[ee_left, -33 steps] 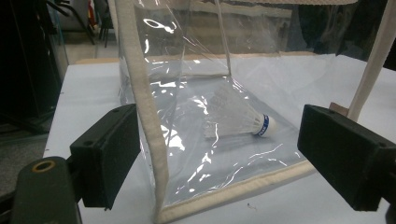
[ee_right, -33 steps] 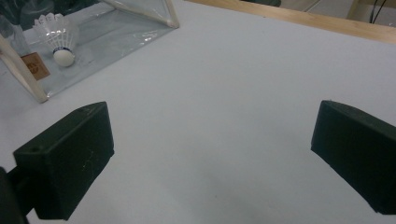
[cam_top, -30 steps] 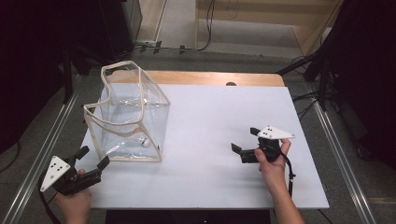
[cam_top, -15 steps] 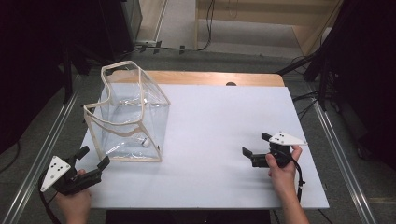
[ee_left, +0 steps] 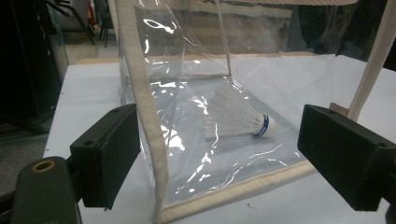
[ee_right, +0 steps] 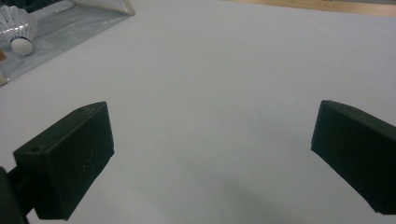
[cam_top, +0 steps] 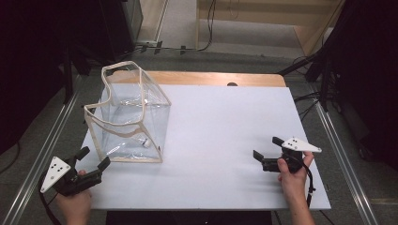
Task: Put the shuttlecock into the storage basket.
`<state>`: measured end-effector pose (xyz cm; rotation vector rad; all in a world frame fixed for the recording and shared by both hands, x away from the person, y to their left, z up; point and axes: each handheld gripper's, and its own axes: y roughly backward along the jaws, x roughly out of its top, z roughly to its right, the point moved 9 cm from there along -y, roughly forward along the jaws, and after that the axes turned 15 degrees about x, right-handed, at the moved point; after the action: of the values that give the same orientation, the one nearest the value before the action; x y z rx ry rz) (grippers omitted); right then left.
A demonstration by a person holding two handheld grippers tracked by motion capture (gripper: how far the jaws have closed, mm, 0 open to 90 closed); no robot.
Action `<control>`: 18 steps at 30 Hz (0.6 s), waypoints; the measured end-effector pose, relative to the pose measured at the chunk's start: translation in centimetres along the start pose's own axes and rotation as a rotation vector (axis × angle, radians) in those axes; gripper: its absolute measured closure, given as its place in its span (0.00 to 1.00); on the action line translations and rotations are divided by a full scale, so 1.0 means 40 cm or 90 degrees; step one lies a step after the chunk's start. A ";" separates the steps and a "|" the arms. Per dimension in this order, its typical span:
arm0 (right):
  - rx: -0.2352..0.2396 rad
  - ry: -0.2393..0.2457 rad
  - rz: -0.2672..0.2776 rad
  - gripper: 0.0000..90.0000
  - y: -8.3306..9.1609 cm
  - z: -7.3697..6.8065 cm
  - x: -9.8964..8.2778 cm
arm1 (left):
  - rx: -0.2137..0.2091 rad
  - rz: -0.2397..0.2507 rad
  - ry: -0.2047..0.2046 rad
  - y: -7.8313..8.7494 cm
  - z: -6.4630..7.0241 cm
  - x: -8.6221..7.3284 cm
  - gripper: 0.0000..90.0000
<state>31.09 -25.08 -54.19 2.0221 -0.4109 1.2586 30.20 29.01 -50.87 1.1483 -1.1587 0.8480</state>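
A clear plastic bag (cam_top: pixel 123 108) with cream trim stands upright on the left part of the white table (cam_top: pixel 225 112). A white shuttlecock (cam_top: pixel 143 142) lies inside on its bottom. My left gripper (cam_top: pixel 95 157) is open at the near left corner, just short of the bag. In the left gripper view the bag's trimmed corner (ee_left: pixel 144 116) rises between its jaws, with the shuttlecock (ee_left: pixel 236 116) behind the plastic. My right gripper (cam_top: pixel 266 146) is open on the near right, far from the bag, over bare table (ee_right: pixel 210 70). In the right gripper view the shuttlecock (ee_right: pixel 16 28) appears at the far top left.
A wooden strip (cam_top: pixel 211 78) borders the table's far edge. Metal rails (cam_top: pixel 42 145) run along both sides, with dark equipment and cables on the floor beyond. The white surface between bag and right gripper is bare.
My right gripper has drifted right and nearer the front edge, away from the bag. The left gripper and the bag have stayed put.
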 end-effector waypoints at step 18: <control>-0.038 -0.020 0.039 0.00 0.088 0.048 -0.035 | 0.001 0.001 0.002 -0.001 0.000 0.001 0.15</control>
<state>29.58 -29.03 -54.52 1.9945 -0.5243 1.2375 30.24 29.01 -50.86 1.1473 -1.1571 0.8511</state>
